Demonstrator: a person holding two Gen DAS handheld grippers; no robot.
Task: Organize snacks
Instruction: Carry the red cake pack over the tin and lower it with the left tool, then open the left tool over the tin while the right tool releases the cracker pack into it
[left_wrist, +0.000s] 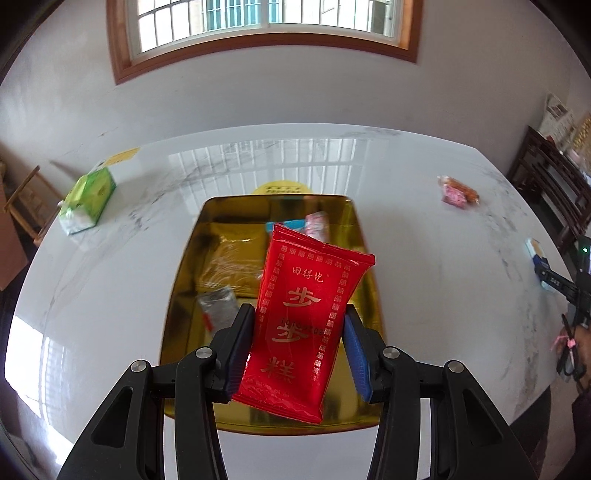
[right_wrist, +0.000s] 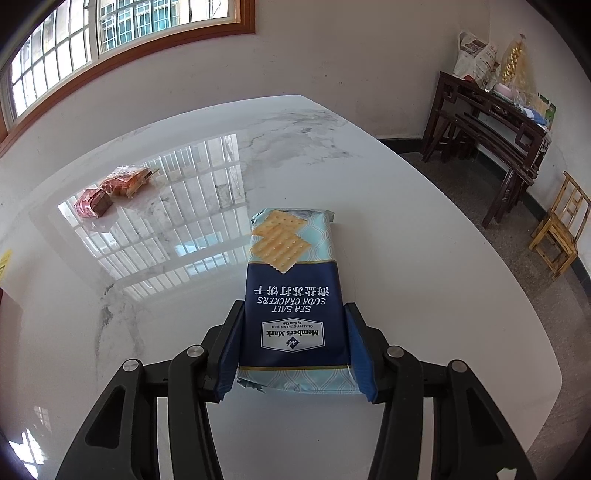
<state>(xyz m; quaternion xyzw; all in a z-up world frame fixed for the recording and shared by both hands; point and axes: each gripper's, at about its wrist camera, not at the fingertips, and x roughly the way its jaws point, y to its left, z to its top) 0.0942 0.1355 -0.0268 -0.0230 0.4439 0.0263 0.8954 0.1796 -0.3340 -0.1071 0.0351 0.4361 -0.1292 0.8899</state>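
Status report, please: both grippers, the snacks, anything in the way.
Left gripper clamps red snack packet above gold tin. Right gripper grips soda cracker pack on table. Nothing blocking the tin.

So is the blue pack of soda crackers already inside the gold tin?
No, the blue cracker pack lies on the white marble table, between the right gripper's fingers, with no gold tin around it.
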